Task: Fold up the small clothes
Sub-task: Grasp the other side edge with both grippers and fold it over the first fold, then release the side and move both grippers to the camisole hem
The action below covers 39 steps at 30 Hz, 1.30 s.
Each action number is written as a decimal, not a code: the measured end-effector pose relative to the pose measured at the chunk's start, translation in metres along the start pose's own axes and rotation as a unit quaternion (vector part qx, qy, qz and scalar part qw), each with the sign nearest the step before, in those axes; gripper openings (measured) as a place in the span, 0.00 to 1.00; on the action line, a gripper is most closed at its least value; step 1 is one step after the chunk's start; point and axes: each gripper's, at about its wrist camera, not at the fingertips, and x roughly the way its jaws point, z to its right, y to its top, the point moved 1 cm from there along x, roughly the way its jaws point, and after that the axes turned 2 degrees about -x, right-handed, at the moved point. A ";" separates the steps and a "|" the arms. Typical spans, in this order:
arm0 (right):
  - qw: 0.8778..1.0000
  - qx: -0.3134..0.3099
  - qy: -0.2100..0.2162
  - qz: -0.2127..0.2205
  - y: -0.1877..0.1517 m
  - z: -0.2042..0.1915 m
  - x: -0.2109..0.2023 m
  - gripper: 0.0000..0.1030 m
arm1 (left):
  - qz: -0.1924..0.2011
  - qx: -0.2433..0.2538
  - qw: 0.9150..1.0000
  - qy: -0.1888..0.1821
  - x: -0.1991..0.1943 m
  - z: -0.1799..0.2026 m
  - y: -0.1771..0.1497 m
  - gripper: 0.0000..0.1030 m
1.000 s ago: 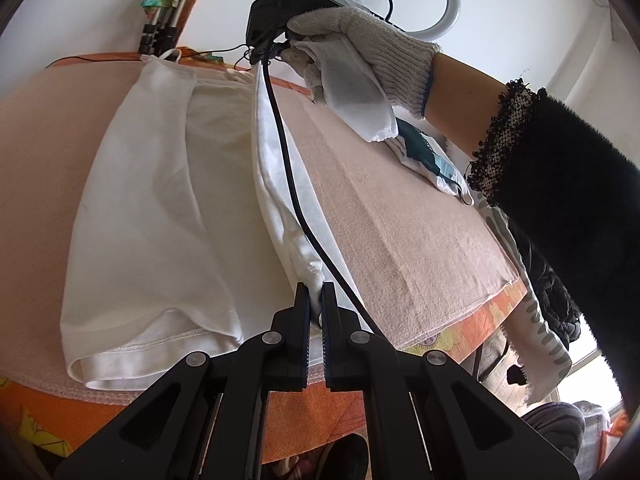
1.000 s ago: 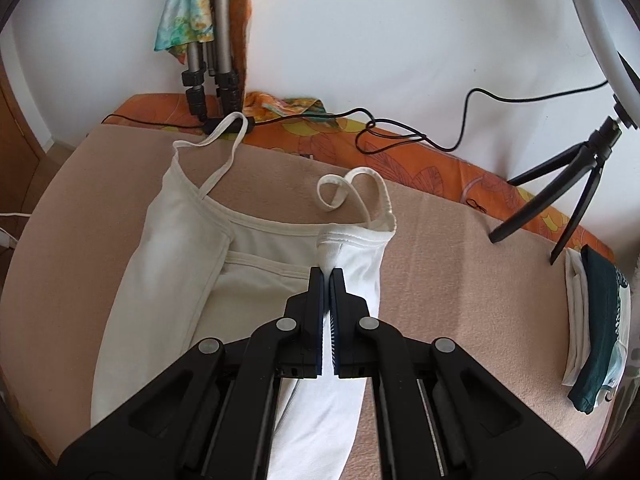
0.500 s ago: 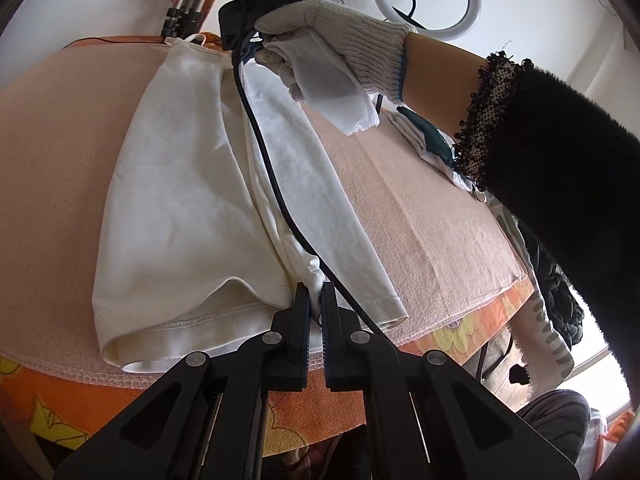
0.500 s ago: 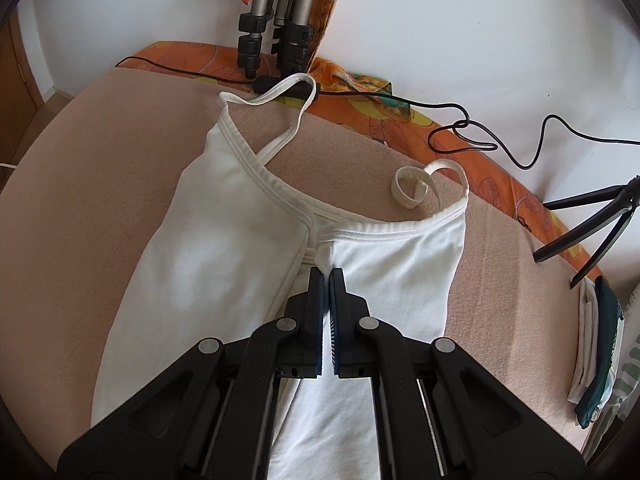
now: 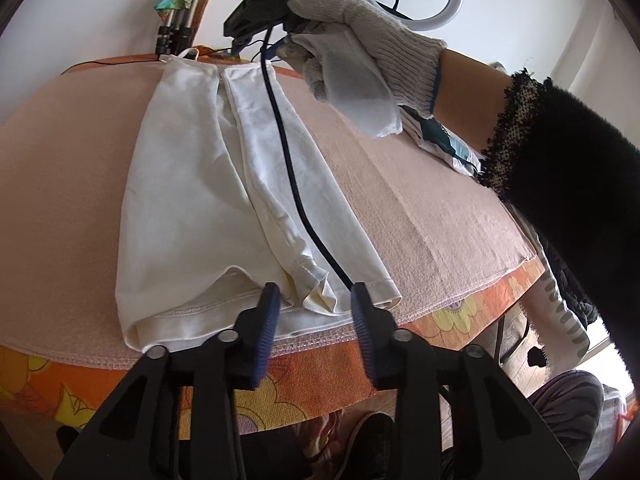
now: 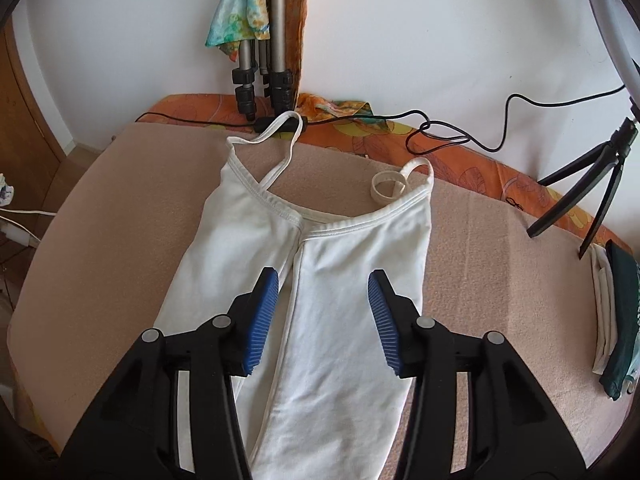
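A white strappy top (image 6: pixel 340 280) lies flat on the pink blanket (image 6: pixel 120 220), both long sides folded in to meet along the middle. It also shows in the left wrist view (image 5: pixel 192 184), hem toward me. My left gripper (image 5: pixel 314 300) is open just above the hem, holding nothing. My right gripper (image 6: pixel 323 286) is open above the top's upper part, below the neckline, holding nothing. Its straps (image 6: pixel 280 132) lie at the far edge. The gloved hand (image 5: pixel 360 40) holding the right gripper hovers over the far end.
A folded stack of white and dark green clothes (image 6: pixel 612 312) lies at the right end of the blanket. A tripod (image 6: pixel 260 80), a black cable (image 6: pixel 460 136) and a ring-light stand (image 6: pixel 592 184) stand along the back. The table's front edge (image 5: pixel 440 312) is near my left gripper.
Both grippers have opened and let go of the top's folded-in right side, which now lies flat on the blanket. Both have drawn back slightly.
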 end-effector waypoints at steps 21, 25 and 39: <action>0.982 0.165 0.085 -0.025 -0.229 0.038 -0.151 0.47 | -0.031 -0.079 0.996 -0.006 -0.063 -0.102 0.020 0.47; 0.976 0.179 0.114 -0.056 -0.272 0.029 -0.145 0.47 | -0.062 -0.120 0.991 -0.022 -0.043 -0.118 0.019 0.47; 0.974 0.162 0.142 -0.066 -0.294 0.005 -0.130 0.33 | -0.116 -0.119 0.985 -0.051 -0.006 -0.096 0.016 0.05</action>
